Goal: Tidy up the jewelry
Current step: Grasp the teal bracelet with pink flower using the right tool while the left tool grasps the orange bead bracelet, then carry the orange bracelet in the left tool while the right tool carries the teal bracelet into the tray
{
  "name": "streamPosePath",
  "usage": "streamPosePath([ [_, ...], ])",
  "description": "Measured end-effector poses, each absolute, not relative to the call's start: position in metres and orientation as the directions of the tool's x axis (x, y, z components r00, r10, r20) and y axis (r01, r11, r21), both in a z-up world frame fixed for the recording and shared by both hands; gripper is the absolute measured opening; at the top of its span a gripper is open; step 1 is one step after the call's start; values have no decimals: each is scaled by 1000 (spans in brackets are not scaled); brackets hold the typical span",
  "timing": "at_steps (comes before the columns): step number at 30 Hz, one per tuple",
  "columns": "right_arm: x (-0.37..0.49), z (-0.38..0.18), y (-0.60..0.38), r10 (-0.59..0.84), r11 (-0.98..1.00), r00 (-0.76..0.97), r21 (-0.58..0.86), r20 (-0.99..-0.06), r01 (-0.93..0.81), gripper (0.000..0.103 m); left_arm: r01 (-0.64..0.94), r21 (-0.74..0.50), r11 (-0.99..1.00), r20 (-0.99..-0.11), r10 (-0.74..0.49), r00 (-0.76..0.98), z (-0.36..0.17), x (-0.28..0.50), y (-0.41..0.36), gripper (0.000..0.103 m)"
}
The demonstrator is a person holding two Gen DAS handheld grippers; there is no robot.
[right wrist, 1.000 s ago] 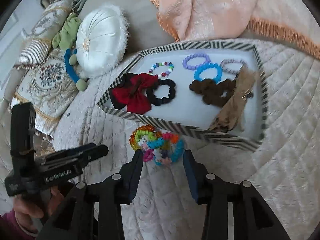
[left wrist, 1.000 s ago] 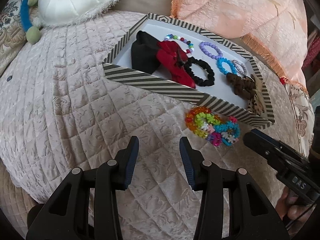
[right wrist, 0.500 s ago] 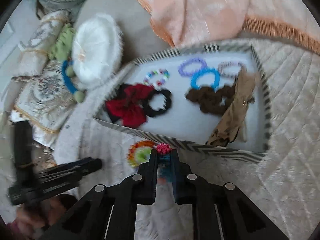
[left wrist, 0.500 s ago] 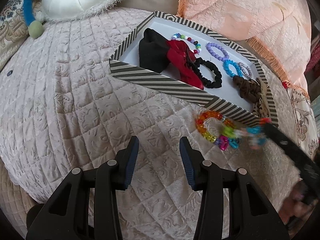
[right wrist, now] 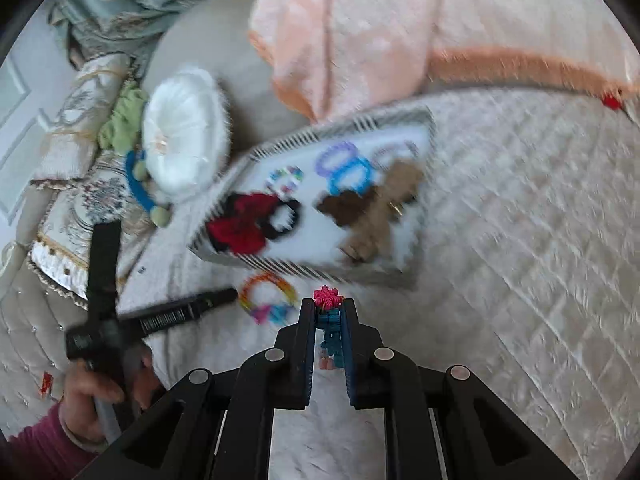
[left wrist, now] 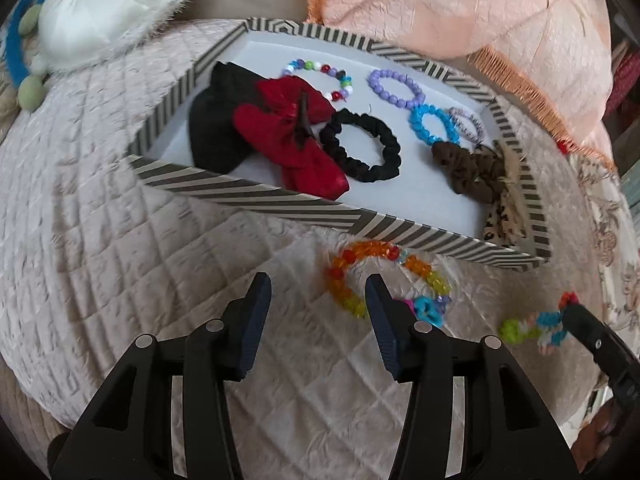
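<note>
A striped tray (left wrist: pixel 256 196) on the quilted bed holds a red bow (left wrist: pixel 288 136), black scrunchie (left wrist: pixel 360 148), brown scrunchie (left wrist: pixel 468 168) and several bead bracelets. A rainbow bead bracelet (left wrist: pixel 352 256) lies on the quilt in front of the tray, just ahead of my open left gripper (left wrist: pixel 316 292). My right gripper (right wrist: pixel 328 312) is shut on a colourful flower bracelet (right wrist: pixel 330 332), lifted off the quilt; it shows in the left wrist view (left wrist: pixel 536 326) at the right. The tray (right wrist: pixel 304 268) is blurred in the right wrist view.
A white round cushion (left wrist: pixel 108 4) and a peach quilted pillow (left wrist: pixel 460 8) lie behind the tray. A blue and green toy (left wrist: pixel 24 80) sits at far left. The quilt (left wrist: pixel 100 220) slopes down at the left and front.
My right gripper closed on the flower bracelet and pulled it away from the rainbow bracelet to the right and up. My left gripper moved closer to the rainbow bracelet.
</note>
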State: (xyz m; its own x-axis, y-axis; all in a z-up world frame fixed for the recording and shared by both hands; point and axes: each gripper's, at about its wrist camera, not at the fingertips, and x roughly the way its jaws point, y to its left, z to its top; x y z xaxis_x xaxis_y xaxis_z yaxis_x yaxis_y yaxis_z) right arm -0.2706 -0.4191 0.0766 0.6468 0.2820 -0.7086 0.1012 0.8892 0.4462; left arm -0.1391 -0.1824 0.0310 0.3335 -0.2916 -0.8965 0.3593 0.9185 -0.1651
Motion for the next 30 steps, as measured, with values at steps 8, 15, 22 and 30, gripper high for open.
streamPosePath([
  [8, -277, 66, -435, 283, 875, 646, 467, -709, 130, 12, 376, -126, 918, -893, -270, 360, 20, -130, -196, 10],
  [15, -276, 76, -422, 295, 882, 655, 461, -696, 93, 12, 402, -193, 895, -876, -342, 341, 40, -137, -185, 8],
  [22, -279, 108, -413, 288, 895, 697, 444, -657, 48, 11, 443, -224, 868, -826, -410, 387, 92, -151, -172, 8],
  [30, -273, 138, -401, 278, 911, 718, 412, -638, 13, 11, 463, -175, 869, -793, -403, 457, 132, -152, -167, 8],
])
